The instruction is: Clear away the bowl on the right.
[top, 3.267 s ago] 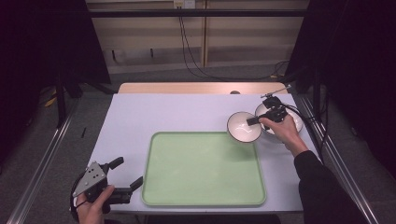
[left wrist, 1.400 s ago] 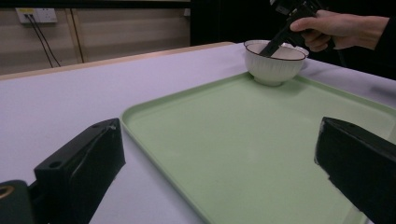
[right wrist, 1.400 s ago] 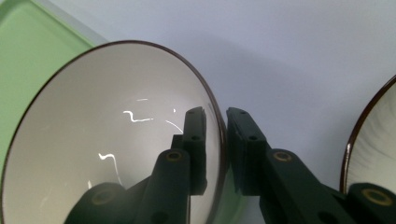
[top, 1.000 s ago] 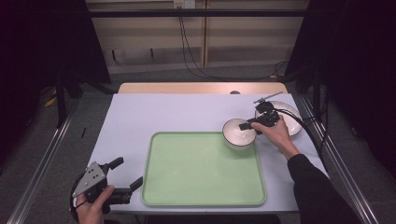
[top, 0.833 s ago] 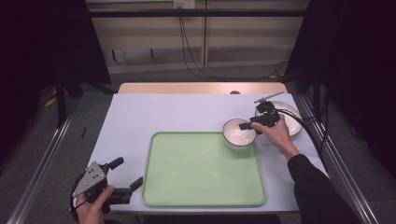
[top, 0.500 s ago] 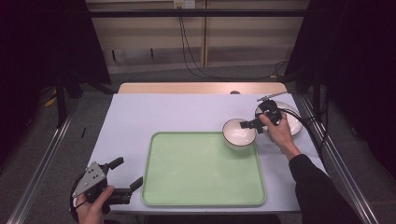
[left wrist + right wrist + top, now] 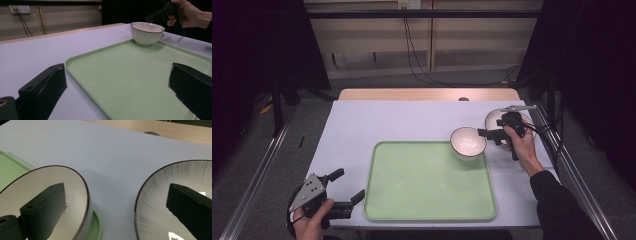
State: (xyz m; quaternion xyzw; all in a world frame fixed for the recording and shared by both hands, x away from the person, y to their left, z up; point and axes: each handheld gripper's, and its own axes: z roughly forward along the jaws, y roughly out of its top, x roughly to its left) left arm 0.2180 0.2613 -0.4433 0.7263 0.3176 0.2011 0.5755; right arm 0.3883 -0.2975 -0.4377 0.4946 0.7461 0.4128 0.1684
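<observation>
White bowl [image 7: 468, 143] with a dark rim, seated on the far right corner of the green tray [image 7: 427, 200], its foot apparently half on the raised tray rim in the right gripper view. Just right of the bowl, off the tray: a second dish, a streaked plate or shallow bowl [image 7: 493, 119], partly covered by the hand. Right tool [image 7: 488, 133] beside the bowl on that side, jaws parted wide and gripping nothing, one jaw over the bowl's inside, the other over the streaked dish. Left tool [image 7: 343, 190] well away at the tray's near left corner, jaws likewise spread and empty, straddling the tray edge. Beneath everything, a pale lavender desk [image 7: 397, 120]; a bare wooden strip along its far edge.

Risks, as a judgement:
- Bowl perched on the sloped tray rim, so likely to rock or slide off toward the streaked dish if nudged by a jaw.
- Two ceramic pieces close together; a careless sweep of the right tool likely to knock one against the other.
- Glazed, curved wall, so a pinch on the rim likely to slip.

Hard to make out:
- Exact seat of the bowl's foot, on the flat of the tray or on its lip.
- Streaked dish cut off at the frame edge in the right gripper view, its depth unclear.
- Small dark spot on the wooden strip beyond the bowl, unidentifiable.
</observation>
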